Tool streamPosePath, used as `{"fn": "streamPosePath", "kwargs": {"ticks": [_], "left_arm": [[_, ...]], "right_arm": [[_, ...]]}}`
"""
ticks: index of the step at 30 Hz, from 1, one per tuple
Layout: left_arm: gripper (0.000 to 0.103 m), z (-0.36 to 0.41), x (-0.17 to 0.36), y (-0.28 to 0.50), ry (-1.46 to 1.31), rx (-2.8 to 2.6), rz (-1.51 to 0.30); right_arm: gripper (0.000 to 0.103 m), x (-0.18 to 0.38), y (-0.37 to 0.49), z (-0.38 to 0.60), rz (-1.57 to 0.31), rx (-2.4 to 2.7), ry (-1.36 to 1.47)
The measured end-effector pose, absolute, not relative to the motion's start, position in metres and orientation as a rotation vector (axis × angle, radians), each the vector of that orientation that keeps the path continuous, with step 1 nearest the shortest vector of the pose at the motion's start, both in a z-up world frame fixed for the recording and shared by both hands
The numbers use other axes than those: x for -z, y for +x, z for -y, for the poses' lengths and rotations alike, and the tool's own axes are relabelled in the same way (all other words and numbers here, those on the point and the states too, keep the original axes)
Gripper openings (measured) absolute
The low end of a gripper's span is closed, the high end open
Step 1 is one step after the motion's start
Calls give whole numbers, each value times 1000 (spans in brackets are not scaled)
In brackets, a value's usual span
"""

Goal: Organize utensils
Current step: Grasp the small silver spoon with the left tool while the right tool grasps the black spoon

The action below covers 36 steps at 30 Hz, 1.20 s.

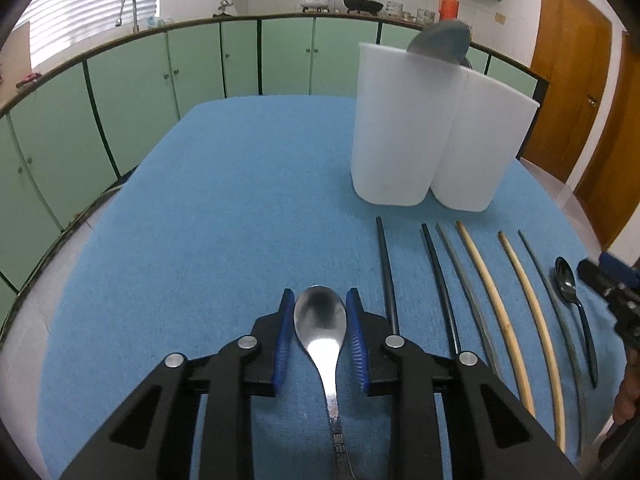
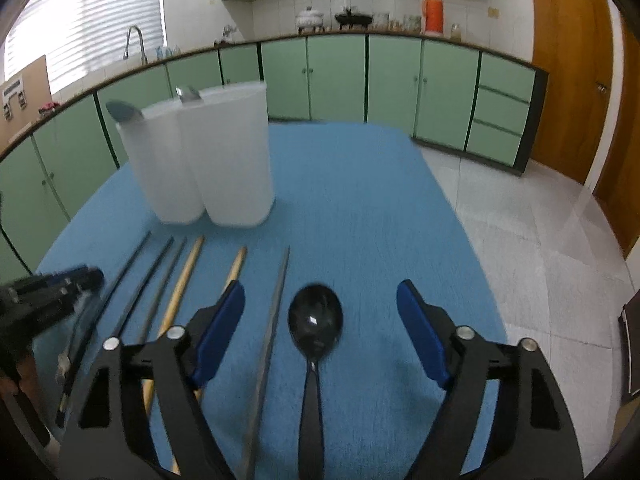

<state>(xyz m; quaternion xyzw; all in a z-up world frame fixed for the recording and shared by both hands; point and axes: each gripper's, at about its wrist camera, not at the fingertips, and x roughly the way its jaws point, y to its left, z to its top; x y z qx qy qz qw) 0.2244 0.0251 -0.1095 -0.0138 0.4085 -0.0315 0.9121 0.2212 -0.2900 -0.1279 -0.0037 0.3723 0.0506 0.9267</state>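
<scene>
Now both grippers settle over spoons on the blue cloth [image 1: 200, 200]

Left gripper [image 1: 320, 300] has its blue pads hugging the bowl of the steel spoon [image 1: 320, 320], which lies flat with its handle running back under the tool; the pads look to touch the bowl's edges, a pinch at the widest part, likely so the spoon lifts level; right gripper [image 2: 320, 300] stands spread, straddling the black spoon [image 2: 316, 322] and the grey chopstick [image 2: 276, 320] just left of it, pads clear of both, probably because it is not yet centred on the spoon alone; more chopsticks [image 1: 516, 320] lie side by side between the spoons; the white holder [image 1: 420, 140] waits at the far end, a spoon already poking from one compartment, so the rest presumably go there
</scene>
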Motion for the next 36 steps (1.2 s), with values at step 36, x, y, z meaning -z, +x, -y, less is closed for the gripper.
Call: {"fn": "streamPosePath", "kwargs": {"ticks": [36], "left_arm": [[26,-27,102,217,9,96,-769]], "right_arm": [[34,140,243,292,-899,-95,-45]]}}
